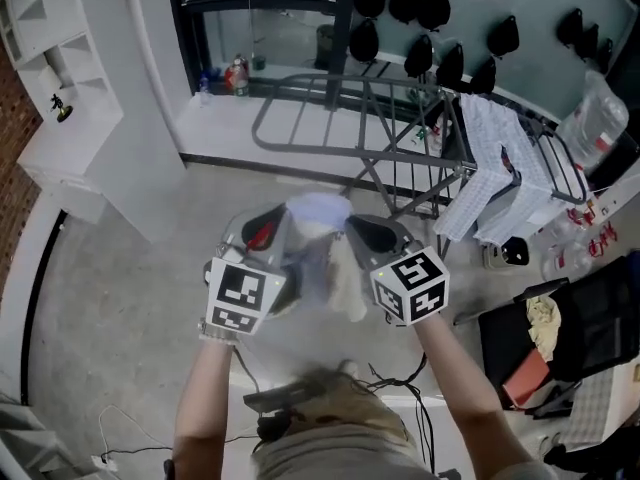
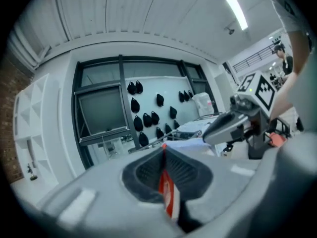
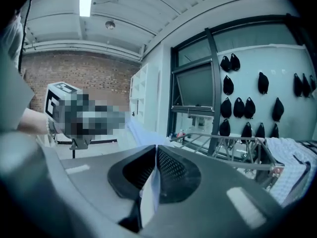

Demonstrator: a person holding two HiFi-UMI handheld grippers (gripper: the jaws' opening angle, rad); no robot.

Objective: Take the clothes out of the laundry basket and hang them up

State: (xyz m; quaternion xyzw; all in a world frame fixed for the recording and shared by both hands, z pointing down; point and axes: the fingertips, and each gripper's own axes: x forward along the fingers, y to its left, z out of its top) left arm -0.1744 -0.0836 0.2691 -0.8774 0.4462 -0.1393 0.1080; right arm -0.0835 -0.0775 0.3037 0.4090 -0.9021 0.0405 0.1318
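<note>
In the head view I hold a pale white garment point(image 1: 322, 258) stretched between both grippers above the concrete floor. My left gripper point(image 1: 281, 214) is shut on its left side; in the left gripper view point(image 2: 164, 148) a red-and-white strip of the garment point(image 2: 169, 195) is pinched between the pads. My right gripper point(image 1: 351, 224) is shut on the other side, and in the right gripper view point(image 3: 156, 148) white cloth point(image 3: 148, 192) hangs from its closed jaws. The grey drying rack point(image 1: 330, 93) stands just beyond, with a white patterned cloth point(image 1: 495, 163) draped over its right end.
A white shelf unit point(image 1: 60, 98) stands at the left. A dark crate point(image 1: 590, 318) with clothes sits on the floor at the right. Cables point(image 1: 400, 388) trail near my feet. Bottles point(image 1: 238, 76) stand on the window ledge, and black shapes point(image 1: 430, 8) hang on the wall.
</note>
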